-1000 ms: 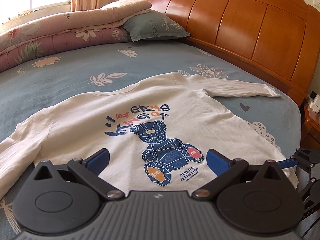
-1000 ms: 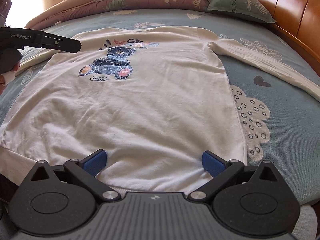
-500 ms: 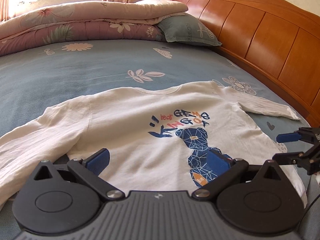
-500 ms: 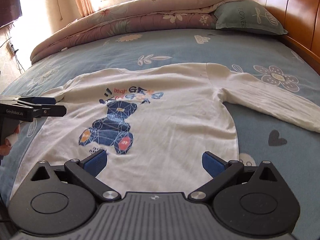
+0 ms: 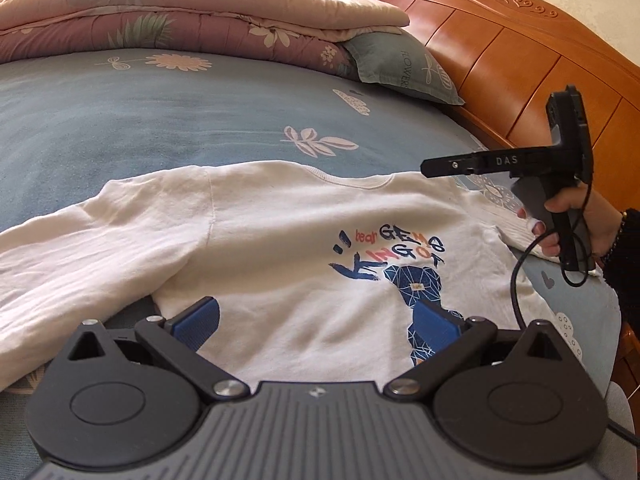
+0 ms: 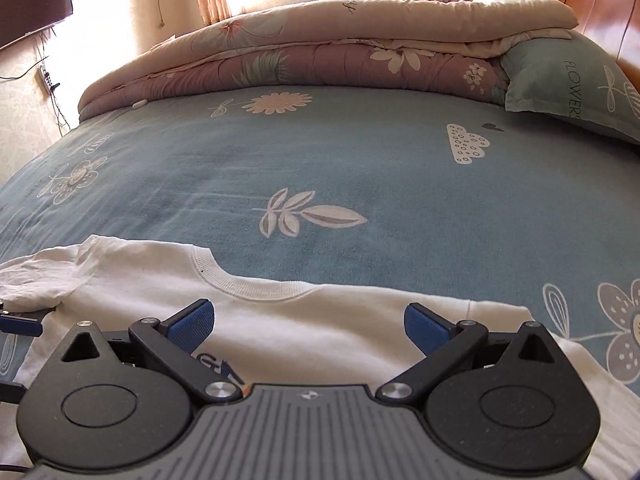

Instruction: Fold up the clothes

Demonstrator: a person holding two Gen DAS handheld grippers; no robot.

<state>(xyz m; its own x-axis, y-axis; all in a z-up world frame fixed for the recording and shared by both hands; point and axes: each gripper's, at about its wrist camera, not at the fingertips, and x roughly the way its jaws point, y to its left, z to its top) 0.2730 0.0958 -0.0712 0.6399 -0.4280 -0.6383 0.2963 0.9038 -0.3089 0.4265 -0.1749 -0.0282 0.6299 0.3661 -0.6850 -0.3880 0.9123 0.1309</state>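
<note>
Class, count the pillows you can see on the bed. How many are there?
1. The grey-green pillow lies at the head of the bed by the wooden headboard, partly under the folded quilt. Others may be hidden beneath the quilt.

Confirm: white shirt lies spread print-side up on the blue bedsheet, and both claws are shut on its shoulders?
Not quite. The shirt does lie print-side up on the bedsheet, but both wrist views show the left claw and right claw open, gripping nothing.
</note>
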